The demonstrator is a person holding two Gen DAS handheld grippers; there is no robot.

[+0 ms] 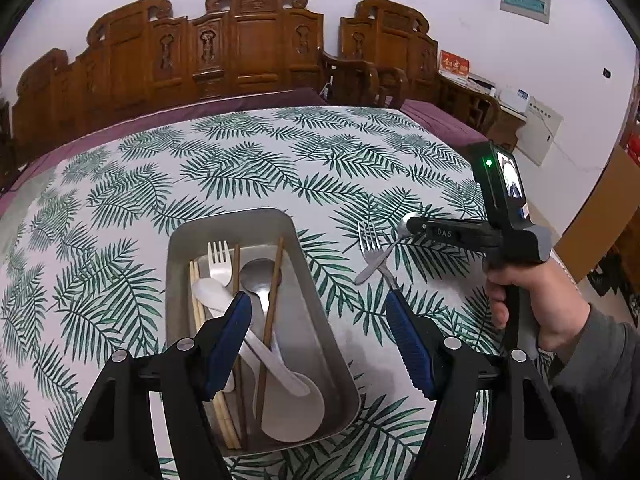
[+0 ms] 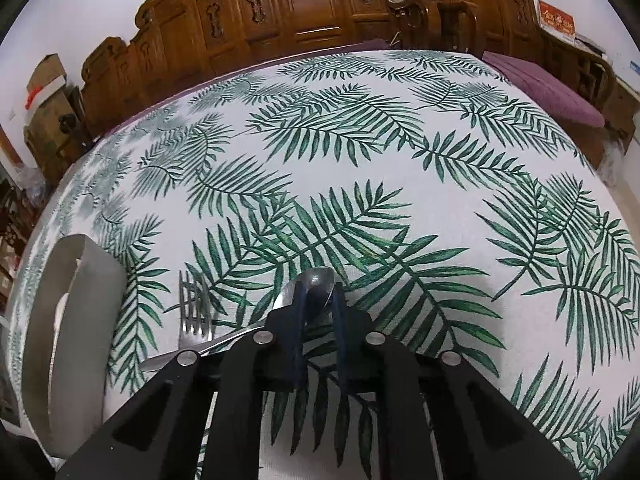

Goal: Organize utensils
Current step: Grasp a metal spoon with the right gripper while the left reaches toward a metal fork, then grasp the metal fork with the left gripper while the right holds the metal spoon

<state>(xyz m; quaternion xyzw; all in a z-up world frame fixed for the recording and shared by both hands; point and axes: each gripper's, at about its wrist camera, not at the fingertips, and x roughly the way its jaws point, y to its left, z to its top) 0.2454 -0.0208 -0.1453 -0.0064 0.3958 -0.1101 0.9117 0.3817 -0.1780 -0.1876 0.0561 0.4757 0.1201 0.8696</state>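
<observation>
A metal tray [image 1: 182, 280] on the leaf-print table holds a fork, a metal spoon, white plastic spoons and chopsticks. My left gripper [image 1: 320, 316] is open and empty above the tray's near end. My right gripper [image 2: 318, 300] is shut on the bowl of a metal spoon [image 2: 316, 282], whose handle runs left across a metal fork [image 2: 194, 312] lying on the cloth. In the left wrist view the right gripper [image 1: 412, 226] holds the spoon [image 1: 380, 258] to the right of the tray, over the fork [image 1: 370, 238]. The tray's wall [image 2: 92, 320] shows at the left of the right wrist view.
Carved wooden chairs [image 1: 240, 52] and a purple cushion [image 2: 548, 88] line the table's far edge. A side table with papers [image 1: 496, 96] stands at the back right. The leaf-print cloth [image 2: 360, 140] stretches beyond the utensils.
</observation>
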